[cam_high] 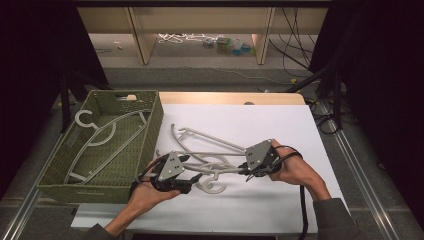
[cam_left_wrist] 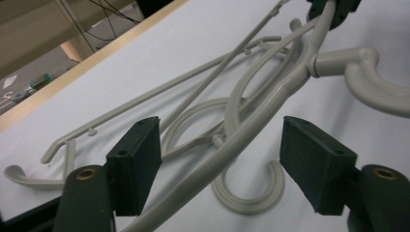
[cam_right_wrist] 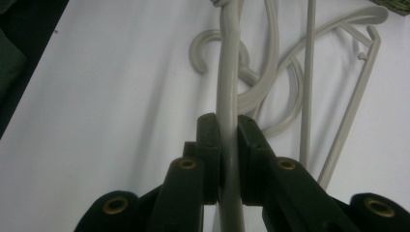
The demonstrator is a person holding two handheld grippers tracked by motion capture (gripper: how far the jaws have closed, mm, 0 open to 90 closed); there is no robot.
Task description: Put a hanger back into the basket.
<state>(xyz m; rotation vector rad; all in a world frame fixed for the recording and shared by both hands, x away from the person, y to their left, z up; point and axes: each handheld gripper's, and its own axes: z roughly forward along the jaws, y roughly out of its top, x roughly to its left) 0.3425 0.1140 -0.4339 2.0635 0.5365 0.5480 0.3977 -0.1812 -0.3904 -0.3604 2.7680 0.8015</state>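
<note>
on a white tabletop, beyond it grey floor with cables.

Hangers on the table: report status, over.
Right gripper shut on a hanger. Left gripper open around the same hanger, not gripping. Other hangers tangled underneath. Basket holds one more.

A laboratory recording station. Black curtains flank the white-covered table. Loose cables trail over the floor beyond its far edge.

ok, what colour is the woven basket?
Olive green basket, clearest in the high view.
</note>
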